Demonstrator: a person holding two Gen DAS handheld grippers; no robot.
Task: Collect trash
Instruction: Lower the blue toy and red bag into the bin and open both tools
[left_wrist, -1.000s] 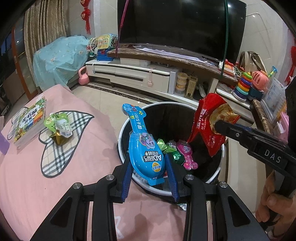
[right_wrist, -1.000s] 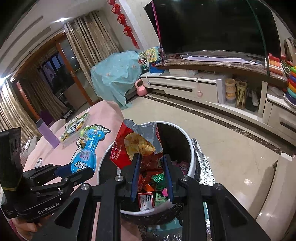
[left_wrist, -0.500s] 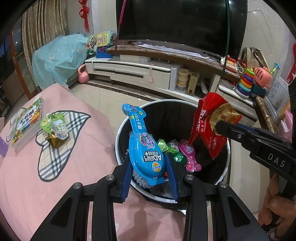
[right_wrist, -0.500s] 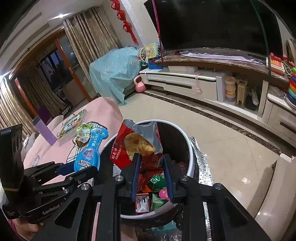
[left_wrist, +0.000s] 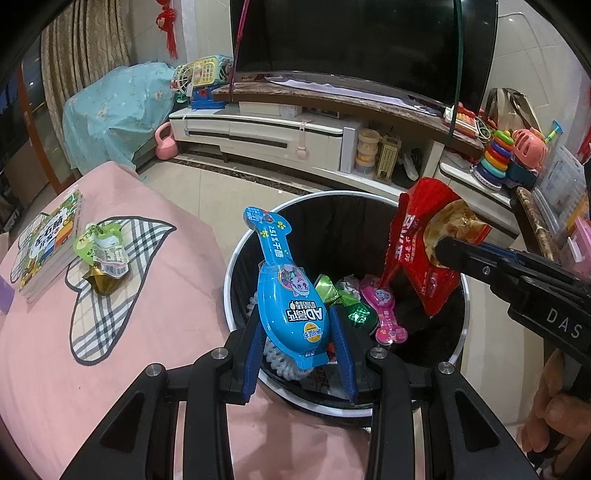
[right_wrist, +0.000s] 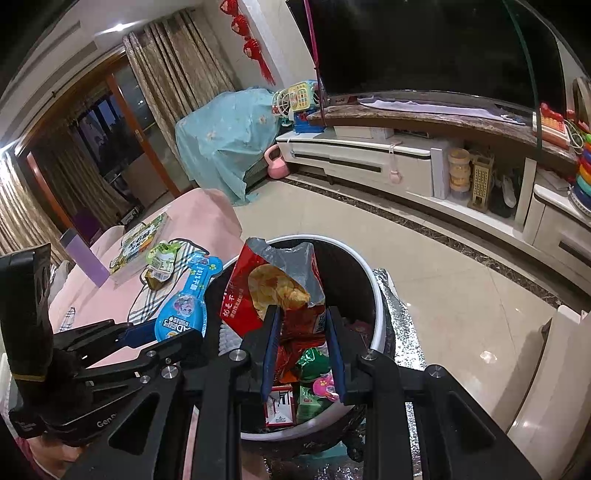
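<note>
My left gripper (left_wrist: 295, 314) is shut on a blue bone-shaped snack packet (left_wrist: 290, 295), held over the near rim of the round black bin (left_wrist: 236, 254). The same blue packet (right_wrist: 186, 306) shows at the left of the right wrist view, over the bin (right_wrist: 373, 295). My right gripper (right_wrist: 300, 314) is shut on a torn red chip bag (right_wrist: 273, 291), which hangs over the bin's opening. In the left wrist view that red bag (left_wrist: 424, 251) hangs at the right side of the bin from the right gripper (left_wrist: 441, 254). Wrappers lie inside the bin.
A pink-clothed table (left_wrist: 92, 350) sits left of the bin, bearing a green wrapper (left_wrist: 99, 251), a stack of books (left_wrist: 48, 243) and a purple bottle (right_wrist: 83, 258). A TV cabinet (left_wrist: 277, 129) with toys stands behind. A hand (left_wrist: 554, 406) grips the right tool.
The left gripper has drifted with the blue packet toward the bin, so the packet now hangs further over the opening. The right gripper and red bag have hardly moved.
</note>
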